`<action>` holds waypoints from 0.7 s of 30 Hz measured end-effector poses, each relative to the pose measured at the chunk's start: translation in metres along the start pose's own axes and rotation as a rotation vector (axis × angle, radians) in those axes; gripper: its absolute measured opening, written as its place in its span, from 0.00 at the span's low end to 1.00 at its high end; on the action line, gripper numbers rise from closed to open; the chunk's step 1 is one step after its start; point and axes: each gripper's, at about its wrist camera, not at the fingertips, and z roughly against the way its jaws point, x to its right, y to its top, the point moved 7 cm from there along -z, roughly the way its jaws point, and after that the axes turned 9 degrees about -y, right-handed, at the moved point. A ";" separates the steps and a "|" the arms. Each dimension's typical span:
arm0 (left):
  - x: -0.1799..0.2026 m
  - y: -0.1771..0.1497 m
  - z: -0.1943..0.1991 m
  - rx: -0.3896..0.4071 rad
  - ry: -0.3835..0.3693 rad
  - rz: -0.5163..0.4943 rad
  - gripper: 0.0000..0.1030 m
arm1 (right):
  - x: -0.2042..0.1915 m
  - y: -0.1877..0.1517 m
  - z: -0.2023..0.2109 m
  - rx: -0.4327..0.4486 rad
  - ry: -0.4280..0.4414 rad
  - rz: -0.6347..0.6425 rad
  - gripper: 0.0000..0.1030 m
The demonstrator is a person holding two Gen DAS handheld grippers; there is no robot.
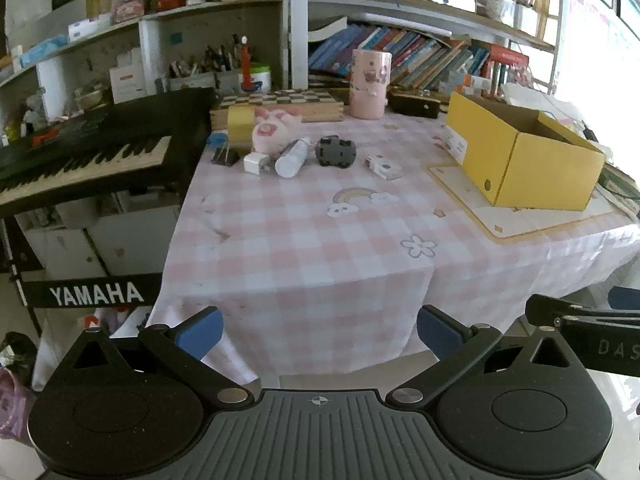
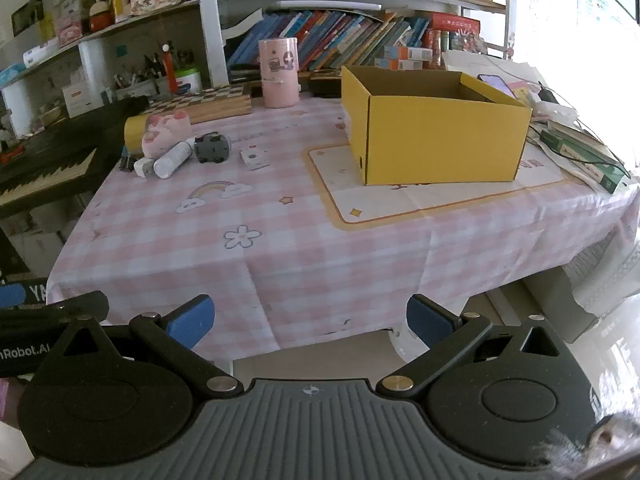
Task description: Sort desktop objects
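Pink checked tablecloth (image 1: 304,240) covered the desk before crowded bookshelves (image 2: 340,36). Only the left wrist view showed the Yamaha keyboard (image 1: 92,152) in full; only the right showed the yellow box (image 2: 436,136) interior, apparently empty. Pig plush (image 1: 276,128), white bottle (image 1: 293,157), charger plug (image 1: 253,163), dark toy car (image 1: 335,151) and small carton (image 1: 383,166) lay clustered far left, well apart from the box. Left gripper (image 1: 319,330) and right gripper (image 2: 310,320) were fully spread, holding nothing, short of the table edge.
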 end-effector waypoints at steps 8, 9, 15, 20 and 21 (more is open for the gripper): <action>-0.002 -0.001 0.001 0.001 0.013 0.002 1.00 | -0.001 0.000 -0.001 -0.001 0.001 -0.001 1.00; -0.002 -0.001 0.001 0.001 0.013 0.002 1.00 | -0.001 0.000 -0.001 -0.001 0.000 -0.001 1.00; -0.006 -0.002 0.001 -0.001 0.017 0.008 1.00 | -0.003 -0.001 -0.001 -0.004 0.001 0.001 1.00; -0.007 -0.001 0.001 -0.003 0.017 0.014 1.00 | -0.007 -0.003 -0.003 -0.014 0.004 0.006 1.00; -0.007 -0.001 0.000 -0.004 0.016 0.015 1.00 | -0.007 -0.003 -0.003 -0.016 0.003 0.005 1.00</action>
